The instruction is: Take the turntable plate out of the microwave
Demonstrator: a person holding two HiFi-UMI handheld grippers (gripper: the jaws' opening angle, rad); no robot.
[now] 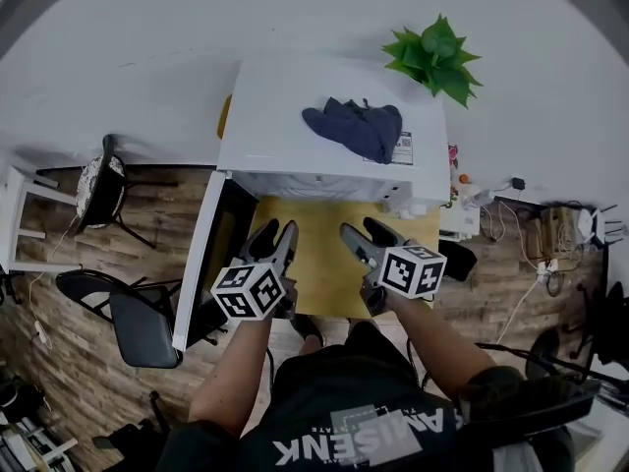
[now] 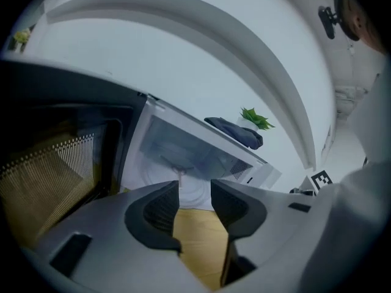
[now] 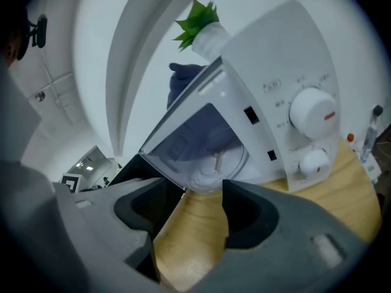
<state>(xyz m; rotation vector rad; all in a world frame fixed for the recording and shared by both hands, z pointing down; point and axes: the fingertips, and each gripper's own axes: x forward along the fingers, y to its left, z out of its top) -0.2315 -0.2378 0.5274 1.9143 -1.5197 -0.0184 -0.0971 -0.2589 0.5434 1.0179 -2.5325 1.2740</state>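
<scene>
Where the turntable plate [image 2: 190, 193] lies: on the bottom of the microwave cavity, a pale round disc at the centre of the left gripper view, beyond the jaws and touched by neither gripper.
Microwave [image 1: 285, 116]: white box at upper middle of the head view, standing on the tabletop with its cavity open toward the person.
Door [image 1: 211, 254]: swung fully open to the left of the frame; its dark window and mesh fill the left side of the left gripper view.
Dials [image 3: 313, 115]: two white knobs on the front panel to the right of the cavity, the larger above the smaller.
Left gripper [image 1: 274, 234]: jaws moderately apart with nothing between the pads; it is held in front of the open cavity, above the tabletop, tips toward the microwave.
Right gripper [image 1: 365, 232]: jaws wider apart than the left ones, also with nothing between the pads; just right of the left gripper, outside the cavity.
Marker cube [image 1: 249, 291]: one on each gripper, near the person's hands at lower middle.
Cloth [image 1: 356, 129]: dark blue, crumpled, lying on the microwave's top.
Plant [image 1: 435, 59]: green leaves behind the microwave's right rear corner, upper right.
Tabletop [image 1: 324, 264]: yellow wood, bare between the grippers.
Chair [image 1: 142, 323]: dark, on the wooden floor [image 1: 59, 254] at lower left.
</scene>
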